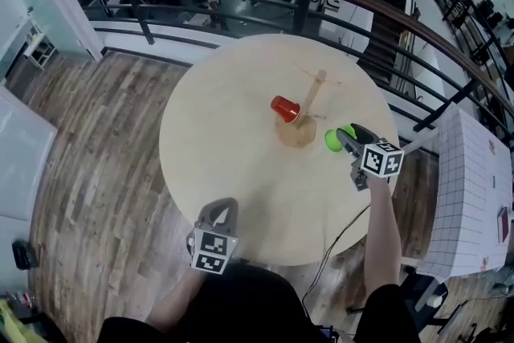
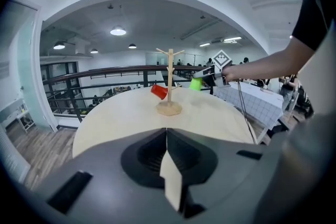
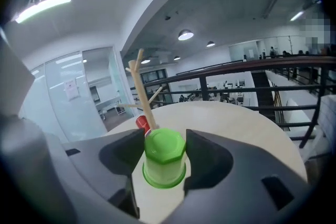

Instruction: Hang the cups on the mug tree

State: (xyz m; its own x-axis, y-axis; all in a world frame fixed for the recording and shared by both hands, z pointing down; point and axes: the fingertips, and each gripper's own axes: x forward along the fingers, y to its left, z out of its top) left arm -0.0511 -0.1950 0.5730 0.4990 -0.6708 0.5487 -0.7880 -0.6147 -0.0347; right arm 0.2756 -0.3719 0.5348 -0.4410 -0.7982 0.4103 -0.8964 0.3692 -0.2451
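Left gripper (image 1: 222,213) is hovering fully closed and empty over the table's (image 1: 209,149) near edge. Ahead of it and to the right, the red cup (image 1: 284,108) is sitting tilted against the tree's (image 1: 315,88) stem. Just right of the tree, the right gripper (image 1: 344,137) is clamping the green cup (image 3: 164,159) between wide-set jaws, base pointing forward.

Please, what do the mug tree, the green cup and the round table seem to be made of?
The mug tree: pale unpainted wood, matte; thin peg branches, tan base. The green cup: probably plastic; uniform bright colour, smooth faceted bottom. The round table: light wood or laminate, matte; grain too faint to tell.
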